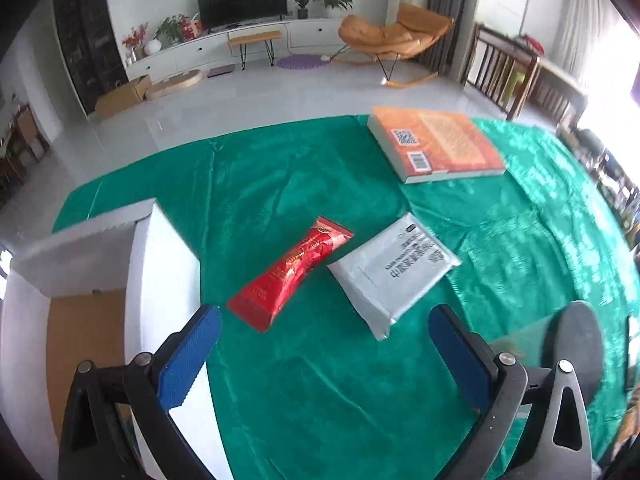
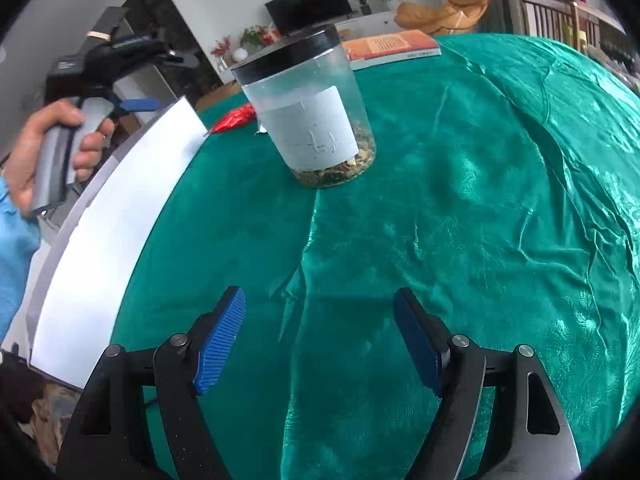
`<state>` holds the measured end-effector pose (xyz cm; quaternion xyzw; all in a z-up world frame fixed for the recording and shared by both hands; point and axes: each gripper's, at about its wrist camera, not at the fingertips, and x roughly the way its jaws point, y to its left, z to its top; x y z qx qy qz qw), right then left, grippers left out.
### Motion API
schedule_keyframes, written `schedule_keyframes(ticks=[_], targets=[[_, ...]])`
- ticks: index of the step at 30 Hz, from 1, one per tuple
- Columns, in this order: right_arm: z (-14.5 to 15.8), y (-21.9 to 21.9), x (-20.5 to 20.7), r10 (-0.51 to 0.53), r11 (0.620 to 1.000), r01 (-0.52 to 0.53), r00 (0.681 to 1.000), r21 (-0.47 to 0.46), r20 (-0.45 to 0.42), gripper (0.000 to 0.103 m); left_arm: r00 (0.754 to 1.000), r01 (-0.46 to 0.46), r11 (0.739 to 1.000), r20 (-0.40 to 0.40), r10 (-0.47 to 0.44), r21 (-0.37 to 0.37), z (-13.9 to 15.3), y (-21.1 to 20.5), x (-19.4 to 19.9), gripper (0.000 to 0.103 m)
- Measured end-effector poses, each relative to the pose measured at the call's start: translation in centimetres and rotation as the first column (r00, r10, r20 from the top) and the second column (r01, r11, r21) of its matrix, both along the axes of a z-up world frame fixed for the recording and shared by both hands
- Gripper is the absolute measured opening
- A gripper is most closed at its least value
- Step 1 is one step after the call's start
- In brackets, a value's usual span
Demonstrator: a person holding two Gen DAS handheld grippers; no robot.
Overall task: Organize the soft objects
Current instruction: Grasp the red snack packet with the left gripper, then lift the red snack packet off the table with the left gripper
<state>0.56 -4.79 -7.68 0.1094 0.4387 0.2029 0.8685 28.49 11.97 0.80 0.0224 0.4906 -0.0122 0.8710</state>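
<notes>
A red soft packet [image 1: 290,274] and a grey soft mailer pouch [image 1: 394,272] lie side by side on the green cloth [image 1: 320,380]. My left gripper [image 1: 324,344] is open and empty, hovering just short of them, with the white open box [image 1: 160,264] at its left. My right gripper [image 2: 320,336] is open and empty over bare green cloth [image 2: 460,220]. In the right wrist view a tip of the red packet [image 2: 236,117] shows behind the jar, and the left gripper [image 2: 136,105] is held above the white box [image 2: 120,216].
An orange book [image 1: 436,144] lies at the far edge of the table; it also shows in the right wrist view [image 2: 390,47]. A clear jar with a black lid [image 2: 314,112] stands in front of my right gripper. Its dark lid [image 1: 578,340] shows at my left gripper's right.
</notes>
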Motion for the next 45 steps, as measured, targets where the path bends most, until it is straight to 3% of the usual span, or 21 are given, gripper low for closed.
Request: schedule_keyframes(ticks=[4,7,12,14,16,17,18,19,22,24,26,28,34,38,39,40,41,45], targets=[[-0.3,-0.5,0.3,-0.012,0.999,0.013,1.0,0.037,-0.022,0.079,0.998,0.016,0.975,-0.069,-0.001,0.221,-3.8,-1.4,3.3,0.102],[-0.4,-0.8,0.3,-0.016,0.998,0.017,1.0,0.062,-0.026,0.079,0.997,0.01,0.959,-0.081,0.013,0.284,-5.0,-1.1,4.7,0.101],[-0.5,-1.1,0.4,-0.019,0.995,0.022,0.999,0.102,-0.032,0.079,0.984,0.141,0.87,-0.16,-0.073,0.473,-6.7,-2.1,6.3,0.101],[-0.5,-1.3,0.5,-0.021,0.992,0.025,0.999,0.121,-0.035,0.079,0.97,0.205,0.831,-0.222,-0.101,0.518,-7.6,-2.1,6.8,0.101],[-0.6,-1.5,0.5,-0.024,0.99,0.029,0.999,0.139,-0.039,0.079,0.958,0.234,0.818,-0.266,-0.102,0.526,-8.8,-1.6,7.2,0.101],[-0.6,-1.6,0.6,-0.026,0.989,0.031,0.999,0.146,-0.04,0.079,0.957,0.236,0.821,-0.273,-0.102,0.52,-9.4,-1.5,7.5,0.102],[-0.6,-1.6,0.6,-0.027,0.988,0.033,0.999,0.153,-0.042,0.079,0.966,0.219,0.836,-0.232,-0.113,0.504,-9.0,-1.4,7.7,0.102],[-0.6,-1.7,0.7,-0.029,0.987,0.035,0.999,0.16,-0.044,0.079,0.969,0.215,0.863,-0.212,-0.129,0.457,-8.8,-1.4,8.1,0.1],[-0.6,-1.8,0.7,-0.031,0.984,0.038,0.998,0.171,-0.046,0.079,0.97,0.222,0.948,-0.147,-0.192,0.23,-7.7,-2.4,8.7,0.091],[-0.6,-1.8,0.7,-0.031,0.984,0.038,0.998,0.172,-0.046,0.079,0.953,0.287,0.953,-0.126,-0.274,0.096,-7.5,-4.1,8.5,0.091],[-0.6,-1.8,0.8,-0.032,0.984,0.039,0.998,0.173,-0.045,0.079,0.939,0.339,0.932,-0.111,-0.326,0.131,-7.4,-5.6,8.3,0.091],[-0.6,-1.9,0.8,-0.034,0.983,0.041,0.998,0.178,-0.045,0.079,0.942,0.333,0.926,-0.113,-0.317,0.176,-7.4,-5.7,8.4,0.091],[-0.6,-1.9,0.8,-0.042,0.983,0.049,0.998,0.179,-0.044,0.079,0.986,0.161,0.97,-0.068,-0.151,0.182,-7.3,-0.6,8.2,0.092],[-0.6,-1.9,0.8,-0.042,0.983,0.049,0.998,0.176,-0.043,0.079,0.987,0.13,0.979,-0.117,-0.112,0.155,-8.8,1.4,8.0,0.088],[-0.6,-1.9,0.8,-0.042,0.983,0.049,0.998,0.177,-0.043,0.079,0.987,0.138,0.982,-0.099,-0.126,0.129,-8.8,1.3,7.7,0.073],[-0.6,-1.9,0.8,-0.042,0.983,0.049,0.998,0.178,-0.043,0.079,0.988,0.138,0.984,-0.089,-0.128,0.115,-8.7,1.2,7.4,0.035],[-0.6,-1.9,0.8,-0.042,0.983,0.049,0.998,0.177,-0.043,0.079,0.988,0.132,0.986,-0.093,-0.122,0.101,-8.9,0.7,7.1,0.026],[-0.5,-1.8,0.8,-0.042,0.984,0.048,0.998,0.174,-0.042,0.079,0.993,0.082,0.995,-0.086,-0.077,0.053,-8.5,-0.4,4.8,0.021]])
